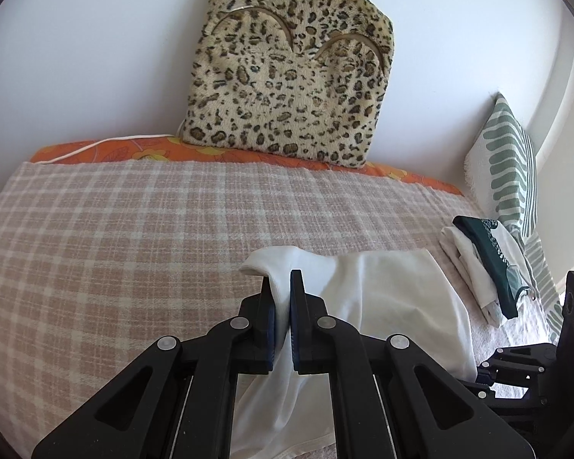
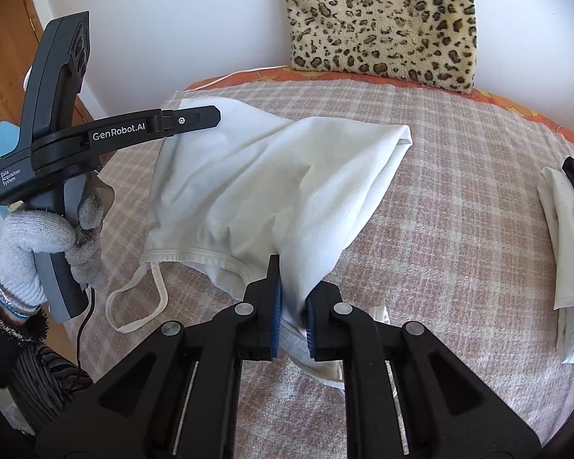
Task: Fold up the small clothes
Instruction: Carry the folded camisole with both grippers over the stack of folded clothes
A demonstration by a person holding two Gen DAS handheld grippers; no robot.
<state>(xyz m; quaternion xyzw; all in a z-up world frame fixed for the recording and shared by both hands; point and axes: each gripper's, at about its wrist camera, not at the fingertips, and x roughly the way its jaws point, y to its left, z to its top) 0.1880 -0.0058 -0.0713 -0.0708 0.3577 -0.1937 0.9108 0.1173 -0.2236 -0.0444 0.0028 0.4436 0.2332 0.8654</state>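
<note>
A pink-and-cream checked blanket [image 1: 114, 229] is covering the bed, with an orange flowered sheet [image 1: 107, 151] peeking out along its far edge. A leopard-print cushion [image 1: 291, 72] is leaning upright against the white wall, and a green-and-white patterned pillow [image 1: 505, 168] is standing at the right end of the bed. The white garment [image 2: 271, 176] is lying in the middle of the blanket, partly lifted and bunched, its thin strap [image 2: 134, 298] trailing loose on the blanket toward the near edge. A stack of folded clothes [image 1: 486, 264], white with a dark green piece on top, is sitting near the pillow. The left gripper [image 1: 283, 287] is pinching a fold of the garment between nearly closed fingers, and a gloved hand [image 2: 46, 237] is gripping its handle. The right gripper [image 2: 292, 298] is clamping another bunch of the same cloth, raised off the blanket.
</note>
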